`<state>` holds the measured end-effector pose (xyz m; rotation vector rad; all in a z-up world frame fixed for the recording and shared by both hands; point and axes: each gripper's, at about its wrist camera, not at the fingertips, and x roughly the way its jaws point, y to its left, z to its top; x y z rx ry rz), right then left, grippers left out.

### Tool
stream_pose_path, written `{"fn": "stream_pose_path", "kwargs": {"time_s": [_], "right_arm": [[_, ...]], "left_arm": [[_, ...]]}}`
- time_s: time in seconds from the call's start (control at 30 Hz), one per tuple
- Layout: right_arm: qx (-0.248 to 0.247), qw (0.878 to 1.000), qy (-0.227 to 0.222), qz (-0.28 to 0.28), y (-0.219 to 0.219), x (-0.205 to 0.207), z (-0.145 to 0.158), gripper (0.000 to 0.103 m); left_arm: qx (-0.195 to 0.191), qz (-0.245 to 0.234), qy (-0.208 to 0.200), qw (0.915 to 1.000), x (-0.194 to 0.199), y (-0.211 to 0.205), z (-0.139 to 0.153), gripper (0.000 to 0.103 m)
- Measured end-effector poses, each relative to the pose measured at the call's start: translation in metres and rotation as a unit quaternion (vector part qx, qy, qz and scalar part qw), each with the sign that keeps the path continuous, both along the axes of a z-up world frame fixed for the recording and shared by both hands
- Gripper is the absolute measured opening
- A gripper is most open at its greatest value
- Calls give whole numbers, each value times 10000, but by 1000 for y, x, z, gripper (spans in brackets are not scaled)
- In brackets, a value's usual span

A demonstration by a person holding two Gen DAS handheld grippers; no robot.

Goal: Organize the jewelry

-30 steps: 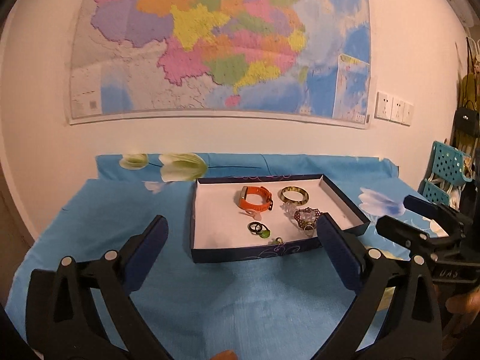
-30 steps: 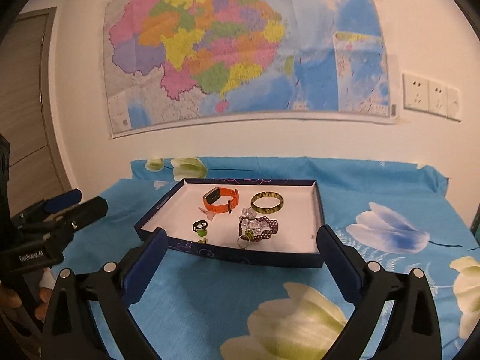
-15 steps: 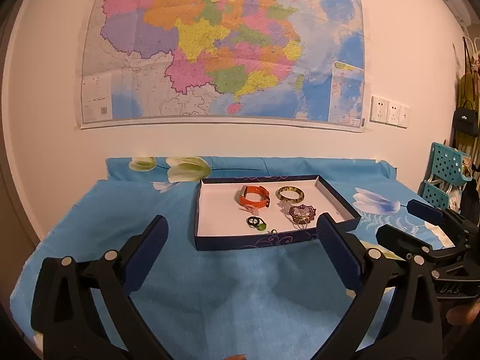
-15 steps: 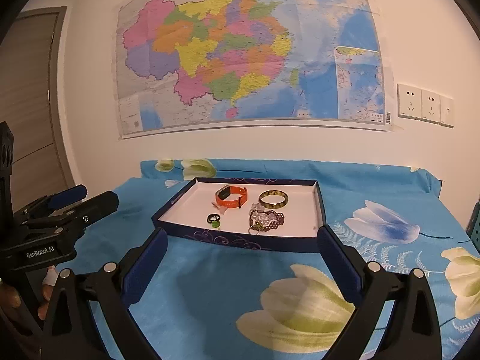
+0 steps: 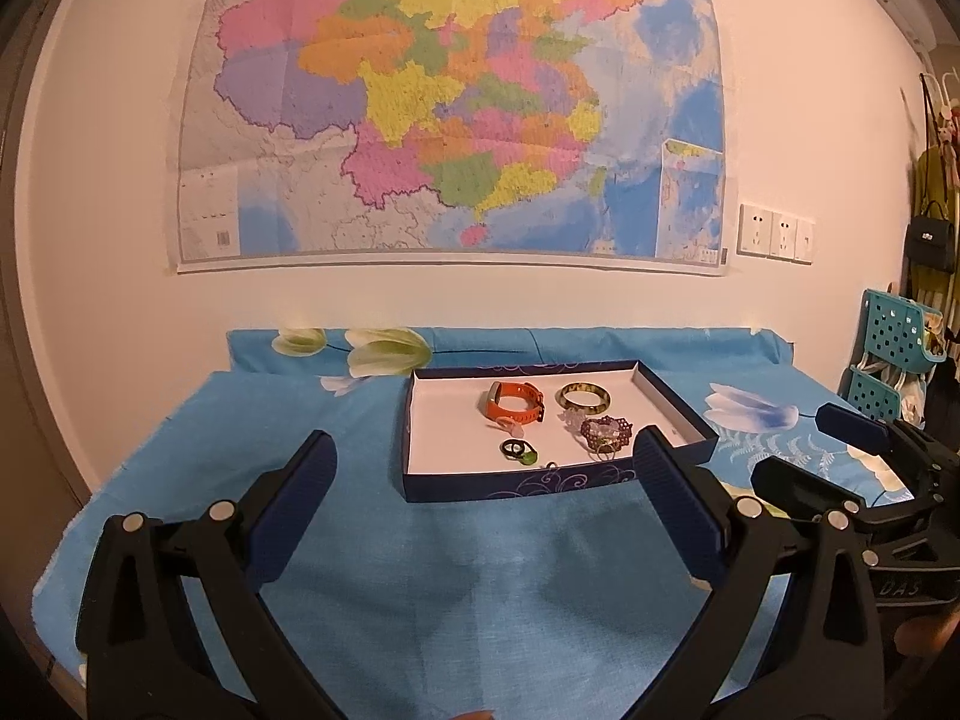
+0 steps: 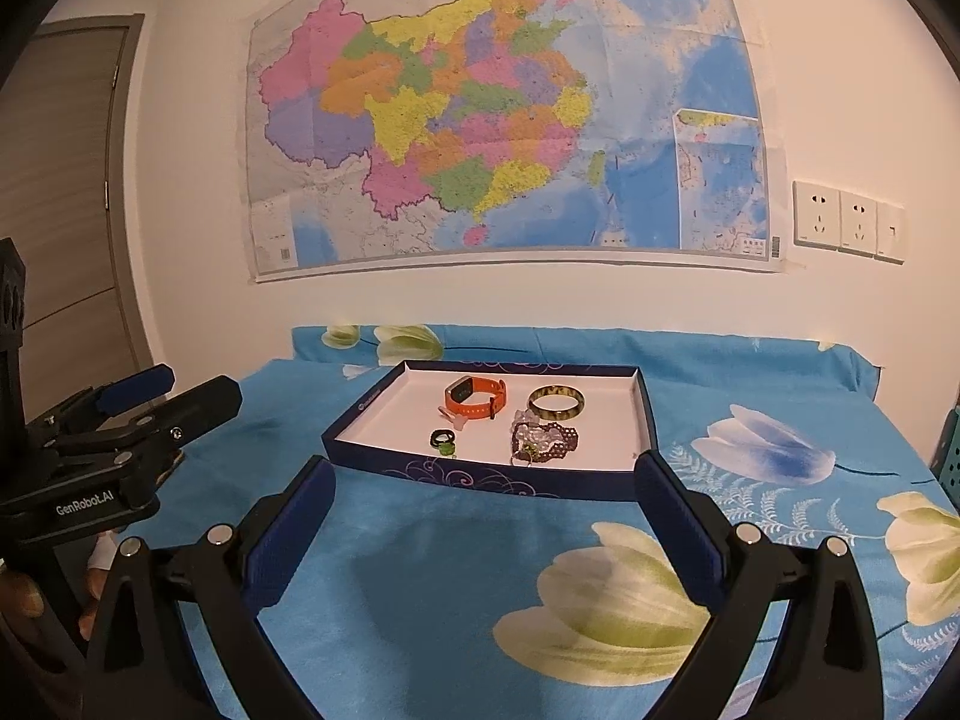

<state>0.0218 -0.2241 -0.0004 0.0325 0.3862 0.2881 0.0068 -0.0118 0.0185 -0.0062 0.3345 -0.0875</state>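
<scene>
A dark blue shallow box (image 5: 516,487) with a white floor lies on the blue flowered cloth; it also shows in the right wrist view (image 6: 480,471). Inside it lie an orange watch band (image 5: 513,401), a green-gold bangle (image 5: 583,396), a purple beaded piece (image 5: 607,431) and small dark rings with a green stone (image 5: 519,450). The same items show in the right wrist view: band (image 6: 477,397), bangle (image 6: 555,403), beads (image 6: 543,443). My left gripper (image 5: 483,468) is open and empty, well short of the box. My right gripper (image 6: 480,495) is open and empty too.
The cloth-covered table (image 5: 480,570) meets a white wall with a large map (image 5: 450,114). Teal baskets (image 5: 894,354) stand at the far right. A door (image 6: 66,210) is at the left. Each gripper sees the other at its side (image 5: 852,480) (image 6: 108,438).
Both grippers have drawn back and risen from the box, which now looks smaller and farther. The jewelry has not moved. Both stay open.
</scene>
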Motion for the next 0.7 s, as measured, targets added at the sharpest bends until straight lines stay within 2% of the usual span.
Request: {"fn": "stream_pose_path", "kwargs": {"time_s": [0.7], "right_arm": [[30, 10000, -82, -22, 1, -10, 7, 96]], "left_arm": [[54, 47, -130, 9999, -10, 2, 2, 98]]}}
